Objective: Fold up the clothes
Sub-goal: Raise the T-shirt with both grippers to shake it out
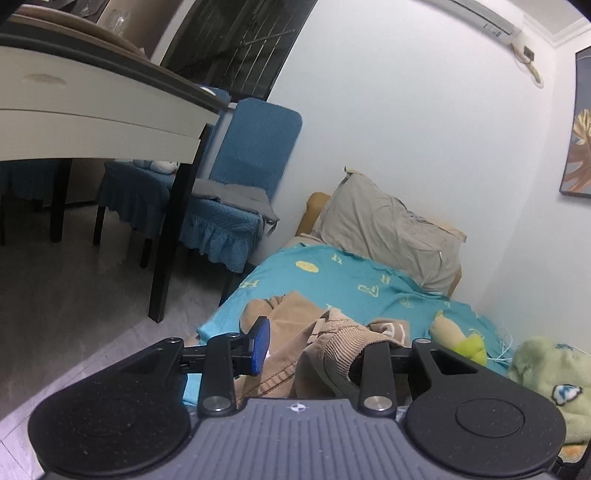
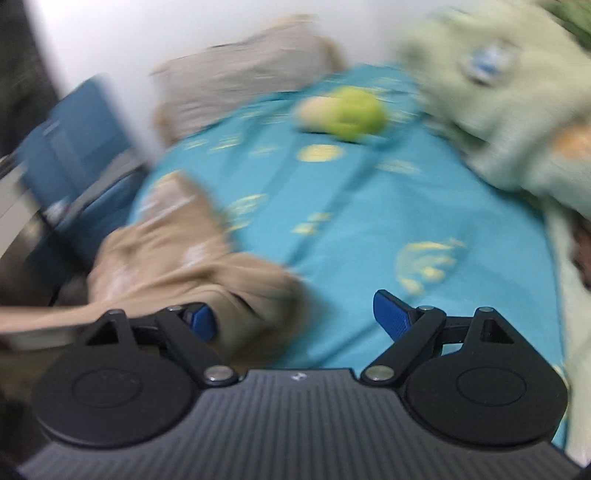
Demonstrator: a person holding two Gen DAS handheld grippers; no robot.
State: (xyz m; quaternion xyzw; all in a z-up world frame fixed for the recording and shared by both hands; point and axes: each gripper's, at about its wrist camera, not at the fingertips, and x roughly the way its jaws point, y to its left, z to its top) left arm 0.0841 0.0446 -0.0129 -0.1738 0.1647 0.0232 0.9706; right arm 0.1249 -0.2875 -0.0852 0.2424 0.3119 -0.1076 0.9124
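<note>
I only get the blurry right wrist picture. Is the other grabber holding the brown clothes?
Observer: Yes. The left gripper is shut on the ribbed hem of the tan garment, bunched between its jaws.
Operator: What is past the bed on that side?
Observer: A chair with a blue frilled cover beside a white table.
Operator: Is anything up on the wall?
Observer: An air conditioner up high, and a framed picture at the right edge.
</note>
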